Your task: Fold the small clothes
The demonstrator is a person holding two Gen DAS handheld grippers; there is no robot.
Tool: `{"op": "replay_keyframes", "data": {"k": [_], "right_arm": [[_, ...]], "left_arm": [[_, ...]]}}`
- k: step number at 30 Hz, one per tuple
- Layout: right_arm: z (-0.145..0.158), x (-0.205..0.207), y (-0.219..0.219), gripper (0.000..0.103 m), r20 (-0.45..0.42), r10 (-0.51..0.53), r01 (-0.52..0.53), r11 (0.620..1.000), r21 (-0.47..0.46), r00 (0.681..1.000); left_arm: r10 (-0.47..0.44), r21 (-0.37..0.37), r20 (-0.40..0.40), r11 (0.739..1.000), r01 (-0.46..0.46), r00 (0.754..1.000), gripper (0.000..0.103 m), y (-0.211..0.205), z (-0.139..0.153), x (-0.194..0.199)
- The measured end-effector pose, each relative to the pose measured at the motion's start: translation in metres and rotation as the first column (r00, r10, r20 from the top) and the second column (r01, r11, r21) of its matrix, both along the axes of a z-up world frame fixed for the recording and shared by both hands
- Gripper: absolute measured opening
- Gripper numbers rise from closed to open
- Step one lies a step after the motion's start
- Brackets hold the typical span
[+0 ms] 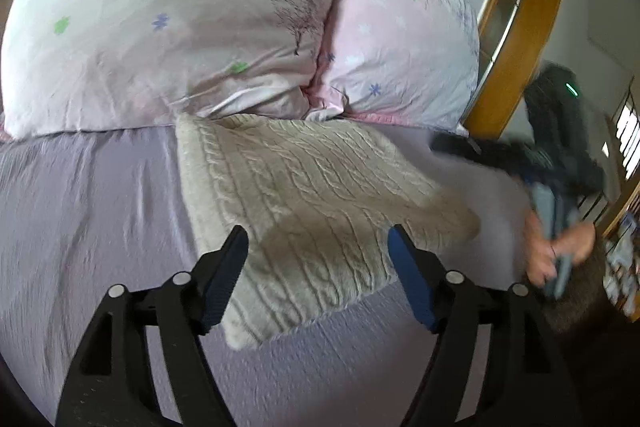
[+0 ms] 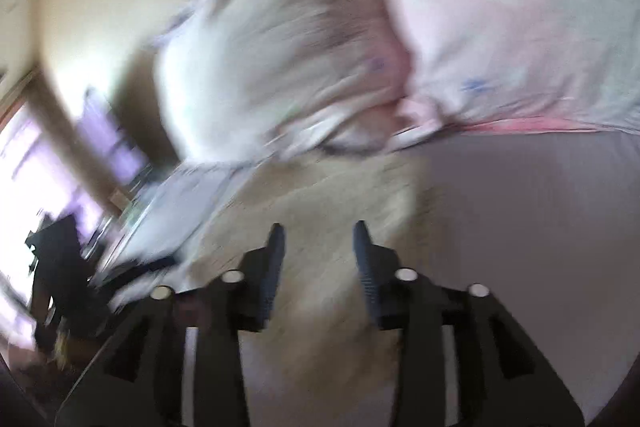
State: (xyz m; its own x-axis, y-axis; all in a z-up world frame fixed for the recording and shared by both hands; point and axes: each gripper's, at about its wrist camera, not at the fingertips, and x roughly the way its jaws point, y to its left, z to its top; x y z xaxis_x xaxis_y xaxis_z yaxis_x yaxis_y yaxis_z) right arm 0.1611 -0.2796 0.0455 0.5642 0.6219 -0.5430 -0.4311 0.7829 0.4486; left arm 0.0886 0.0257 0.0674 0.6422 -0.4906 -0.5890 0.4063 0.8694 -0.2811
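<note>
A cream cable-knit garment (image 1: 308, 199) lies folded flat on the lilac bed sheet (image 1: 92, 211), its far edge against the pillows. My left gripper (image 1: 318, 247) is open and empty, hovering just above the garment's near edge. The right gripper also shows in the left wrist view (image 1: 560, 167), held in a hand at the bed's right side. In the blurred right wrist view my right gripper (image 2: 319, 239) is open and empty above the cream garment (image 2: 328, 195).
Two floral pink pillows (image 1: 168, 23) (image 1: 400, 47) lie behind the garment. A wooden headboard frame (image 1: 516, 39) stands at the right. The right wrist view shows the pillows (image 2: 280, 67), the sheet (image 2: 520, 207) and a bright window (image 2: 36, 171) at the left.
</note>
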Motion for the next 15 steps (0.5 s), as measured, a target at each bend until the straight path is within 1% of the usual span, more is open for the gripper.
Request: {"op": "replay_keyframes", "data": {"k": [1,2,3,4,5,6,7,8,9,10,11,12,13,14,15], "right_arm": [[-0.003,-0.008,0.009,0.043,-0.011,0.031,-0.032,0.999,-0.034,0.999],[-0.011,-0.01,0.016,0.043,-0.045,0.024,-0.029,0.994,-0.11,0.999],[-0.028,-0.004,0.021,0.043,-0.096,-0.023,0.003,0.978,-0.211,0.995],[-0.042,0.003,0.023,0.042,-0.122,-0.036,0.007,0.974,-0.227,0.992],[-0.041,0.002,0.019,0.042,-0.099,-0.039,0.018,0.98,-0.199,0.994],[-0.036,0.0,0.015,0.043,-0.112,-0.044,0.024,0.984,-0.178,0.993],[-0.027,-0.005,0.012,0.044,-0.104,-0.056,0.039,0.987,-0.159,0.993],[-0.019,-0.012,0.008,0.055,-0.11,-0.051,0.033,0.987,-0.158,0.993],[-0.008,-0.025,0.001,0.084,-0.064,-0.062,0.052,0.988,-0.147,0.996],[0.002,-0.041,-0.005,0.099,-0.003,-0.091,0.089,0.985,-0.147,0.996],[0.007,-0.052,-0.008,0.102,0.042,-0.118,0.123,0.981,-0.152,0.992],[0.01,-0.062,-0.009,0.102,0.07,-0.138,0.148,0.976,-0.162,0.988],[0.009,-0.074,-0.01,0.102,0.089,-0.17,0.185,0.964,-0.192,0.981],[0.004,-0.08,-0.007,0.102,0.087,-0.202,0.217,0.95,-0.225,0.975],[0.002,-0.086,-0.007,0.102,0.081,-0.227,0.24,0.937,-0.253,0.971]], "left_arm": [[0.008,-0.011,-0.001,1.0,-0.008,1.0,0.075,0.004,0.001,-0.003],[0.021,-0.022,-0.006,1.0,-0.021,1.0,0.078,0.007,0.001,-0.006],[0.032,-0.023,-0.011,0.999,-0.032,0.999,0.079,0.008,0.001,-0.008],[0.04,-0.022,-0.018,0.999,-0.04,0.999,0.08,0.009,0.0,-0.01],[0.053,-0.015,-0.03,0.998,-0.053,0.998,0.085,0.009,0.0,-0.015],[0.068,-0.003,-0.039,0.998,-0.068,0.997,0.09,0.009,-0.001,-0.02],[0.087,0.013,-0.045,0.996,-0.087,0.995,0.093,0.009,-0.001,-0.025],[0.117,0.04,-0.046,0.993,-0.115,0.992,0.097,0.009,-0.002,-0.033],[0.149,0.068,-0.043,0.987,-0.146,0.988,0.101,0.01,-0.004,-0.04],[0.169,0.086,-0.042,0.983,-0.165,0.985,0.101,0.01,-0.005,-0.044],[0.205,0.122,-0.04,0.972,-0.199,0.978,0.101,0.009,-0.008,-0.048],[0.228,0.148,-0.042,0.964,-0.219,0.973,0.101,0.007,-0.011,-0.05],[0.251,0.182,-0.048,0.954,-0.239,0.967,0.101,0.005,-0.015,-0.051],[0.268,0.214,-0.056,0.944,-0.251,0.962,0.101,0.001,-0.02,-0.049],[0.274,0.229,-0.064,0.94,-0.253,0.96,0.101,-0.001,-0.024,-0.046]]}}
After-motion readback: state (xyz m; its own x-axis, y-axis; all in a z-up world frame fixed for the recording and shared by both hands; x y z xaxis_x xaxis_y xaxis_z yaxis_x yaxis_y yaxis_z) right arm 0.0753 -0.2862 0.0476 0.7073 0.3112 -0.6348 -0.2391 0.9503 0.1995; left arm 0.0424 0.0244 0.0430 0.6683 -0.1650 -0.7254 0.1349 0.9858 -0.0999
